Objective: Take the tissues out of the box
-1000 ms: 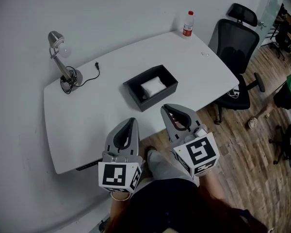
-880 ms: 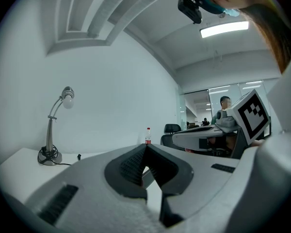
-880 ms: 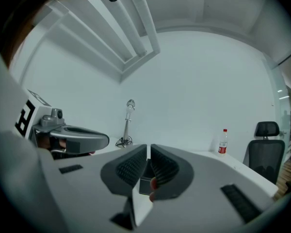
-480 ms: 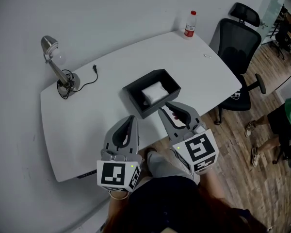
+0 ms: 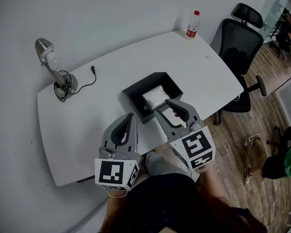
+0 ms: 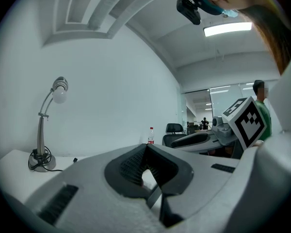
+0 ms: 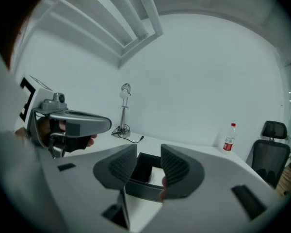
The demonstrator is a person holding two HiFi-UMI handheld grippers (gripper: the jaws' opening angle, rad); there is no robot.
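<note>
Far left of table (image 5: 82,125): desk lamp (image 5: 52,67), chrome, upright on a round base, head at the top leaning left; black cable coiled round the base.
Plug (image 5: 93,70): loose cable end, lies on the table just right of the lamp, apart from everything else.
Table top: white, curved near edge; bears lamp, box and bottle.
Left gripper (image 5: 131,116): over the near edge of the table, left of the box and short of it, pointing level toward the far wall. 2 jaws closed tip to tip, nothing held; only bare table shows through the small gap behind the tips.
Box (image 5: 134,103): black, open-topped, mid-table toward the near edge, set at a slant to that edge.
Tissues (image 5: 154,96): 1 white pack lying flat on the box floor, toward the far right part, below the rim. Nothing touches it.
Right gripper (image 5: 163,107): tips at the near right side of the box, over its rim, tilted slightly down. 2 jaws have just been opening and now stand about halfway apart; nothing gripped. Box and tissues show through the gap, beyond the pads, no contact.
Bottle (image 5: 192,25): clear, red cap, red label, upright at the far right corner of the table.
Chair (image 5: 238,45): black mesh office chair, just beyond the right end of the table.
Floor (image 5: 233,140): wood planks, right of the table.
</note>
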